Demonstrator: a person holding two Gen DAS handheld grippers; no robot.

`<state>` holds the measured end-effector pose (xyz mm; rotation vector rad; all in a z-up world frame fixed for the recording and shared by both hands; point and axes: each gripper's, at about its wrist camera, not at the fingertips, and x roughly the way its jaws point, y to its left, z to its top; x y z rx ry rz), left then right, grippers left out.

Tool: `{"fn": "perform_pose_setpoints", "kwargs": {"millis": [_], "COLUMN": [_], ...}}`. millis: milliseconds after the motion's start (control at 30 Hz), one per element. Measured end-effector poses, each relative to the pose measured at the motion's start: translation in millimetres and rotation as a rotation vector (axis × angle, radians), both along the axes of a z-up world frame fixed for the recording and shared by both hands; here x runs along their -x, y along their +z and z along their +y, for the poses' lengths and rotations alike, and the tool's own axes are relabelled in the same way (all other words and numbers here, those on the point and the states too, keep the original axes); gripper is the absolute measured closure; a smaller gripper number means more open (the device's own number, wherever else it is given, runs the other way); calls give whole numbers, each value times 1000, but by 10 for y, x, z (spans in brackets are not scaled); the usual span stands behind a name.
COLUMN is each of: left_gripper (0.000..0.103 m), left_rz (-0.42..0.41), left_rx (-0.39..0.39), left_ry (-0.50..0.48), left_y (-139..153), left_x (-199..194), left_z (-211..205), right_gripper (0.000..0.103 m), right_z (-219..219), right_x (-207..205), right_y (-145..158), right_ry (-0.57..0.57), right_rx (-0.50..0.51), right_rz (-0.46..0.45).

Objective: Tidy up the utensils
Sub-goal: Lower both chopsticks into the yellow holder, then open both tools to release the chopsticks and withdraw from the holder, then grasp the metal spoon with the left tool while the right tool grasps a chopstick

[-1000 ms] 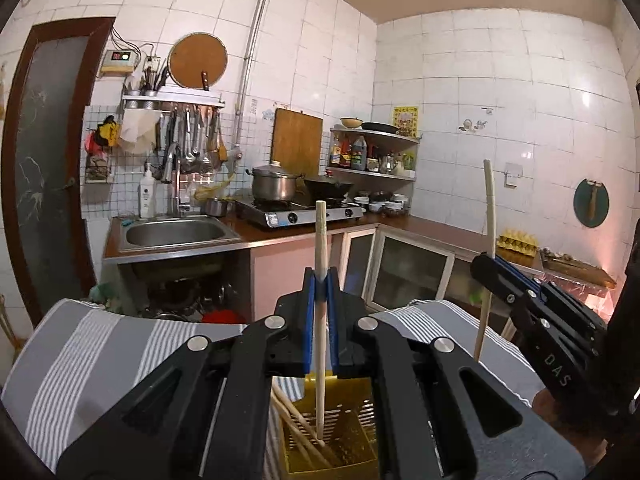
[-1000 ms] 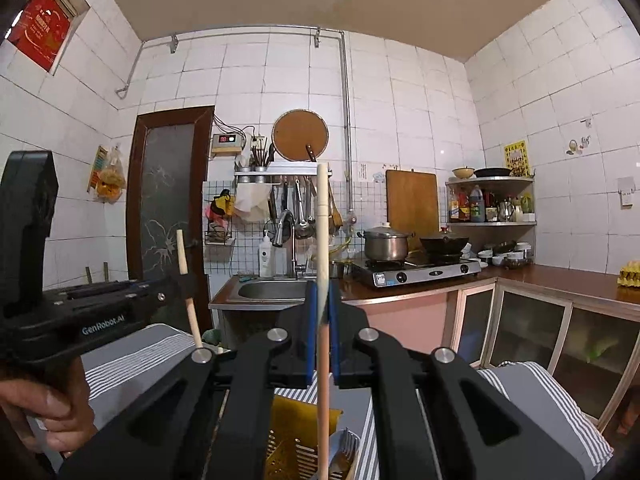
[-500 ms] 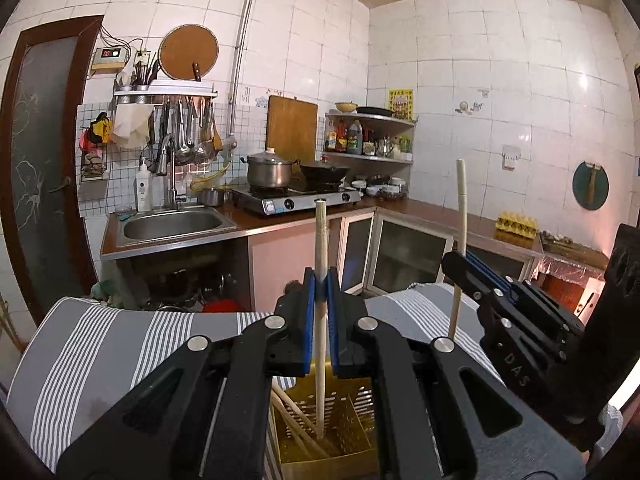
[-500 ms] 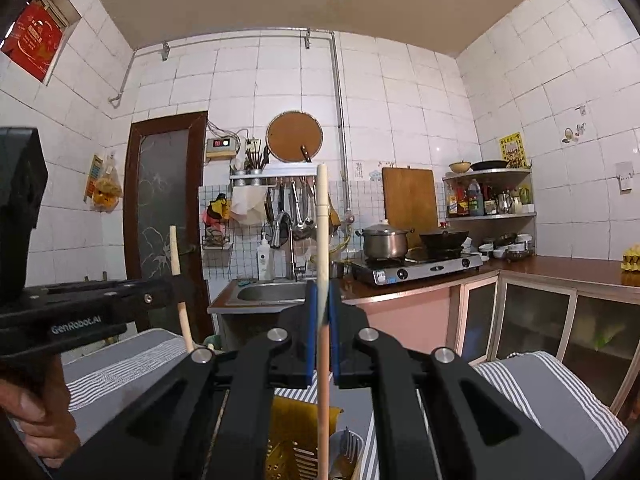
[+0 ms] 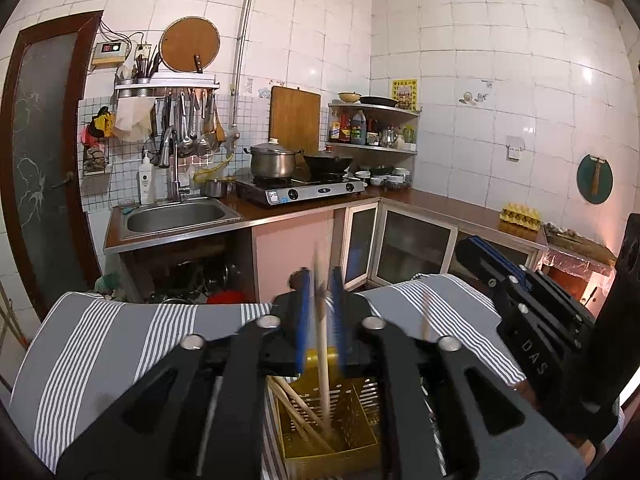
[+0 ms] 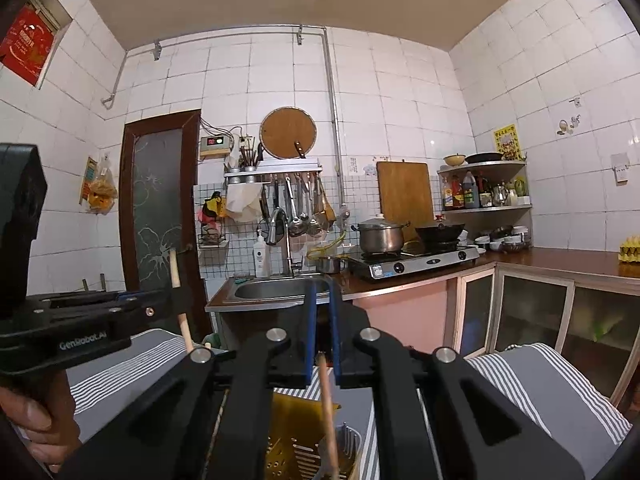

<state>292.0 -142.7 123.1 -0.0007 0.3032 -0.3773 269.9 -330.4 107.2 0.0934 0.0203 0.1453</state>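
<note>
In the left wrist view my left gripper (image 5: 320, 276) hangs over a yellow slotted basket (image 5: 352, 412) that holds a few wooden chopsticks. Its jaws are opening, and a blurred chopstick (image 5: 322, 360) slides down between the blue pads without being pressed, its lower end in the basket. In the right wrist view my right gripper (image 6: 323, 284) shows a narrow gap between its pads. Its chopstick (image 6: 328, 400) has dropped below them, leaning into the yellow basket (image 6: 292, 440). My left gripper (image 6: 176, 296) shows at the left, my right gripper (image 5: 468, 246) at the right.
The basket stands on a table under a grey striped cloth (image 5: 120, 340). A metal wire holder (image 6: 350, 438) sits beside the basket. A hand (image 6: 28, 420) holds the left gripper. Behind are a sink (image 5: 176, 216), a stove with a pot (image 5: 272, 160) and cabinets.
Both chopsticks were clamped upright with their tops high above the pads. Now both have slipped down toward the basket, and the left pads stand visibly wider apart.
</note>
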Motion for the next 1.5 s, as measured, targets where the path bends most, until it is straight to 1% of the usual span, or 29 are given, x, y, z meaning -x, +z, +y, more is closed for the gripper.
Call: {"fn": "perform_pose_setpoints", "kwargs": {"millis": [33, 133, 200, 400, 567, 667, 700, 733, 767, 800, 933, 1000, 1167, 1233, 1267, 1300, 1400, 1500], "left_gripper": [81, 78, 73, 73, 73, 69, 66, 65, 65, 65, 64, 59, 58, 58, 56, 54, 54, 54], "left_rz": [-1, -3, -2, -4, -15, -19, -14, -5, -2, -1, 1, 1, 39, 72, 88, 106, 179, 259], "left_rx": [2, 4, 7, 7, 16, 27, 29, 32, 23, 12, -19, -17, -26, -28, -32, -32, -31, -49], "left_ry": [2, 3, 8, 11, 22, 33, 34, 30, 29, 34, 45, 54, 56, 51, 52, 55, 41, 19], "left_y": [6, 12, 19, 42, 115, 159, 172, 181, 181, 178, 126, 67, -183, -306, -378, -451, -716, -1015], "left_x": [1, 12, 19, 42, 78, 141, 150, 169, 196, 227, 410, 526, 779, 852, 894, 931, 1053, 1168], "left_z": [5, 18, 29, 44, 79, 104, 107, 108, 94, 81, 67, 82, 42, 3, -18, -32, -88, -178], "right_gripper": [96, 96, 96, 96, 96, 96, 92, 87, 76, 70, 70, 70, 70, 70, 69, 68, 67, 67], "right_z": [-15, -57, -83, -138, -158, -169, -172, -177, -185, -187, -278, -357, -568, -631, -666, -721, -893, -1053], "right_x": [17, 59, 86, 129, 144, 151, 156, 171, 199, 224, 384, 471, 723, 812, 865, 931, 1092, 1211], "right_y": [10, 53, 81, 174, 265, 328, 338, 345, 344, 336, 279, 224, 54, -24, -75, -154, -374, -667], "right_ry": [-4, -17, -21, -16, -19, -10, -7, -11, -14, -16, -60, -62, -93, -89, -91, -97, -108, -92], "right_rx": [-2, -7, -10, -13, -2, 3, 5, 9, 16, 23, 45, 54, 73, 93, 104, 118, 125, 132], "right_rz": [-3, -12, -12, 8, 29, 54, 62, 73, 80, 86, 103, 124, 176, 210, 224, 251, 322, 420]}}
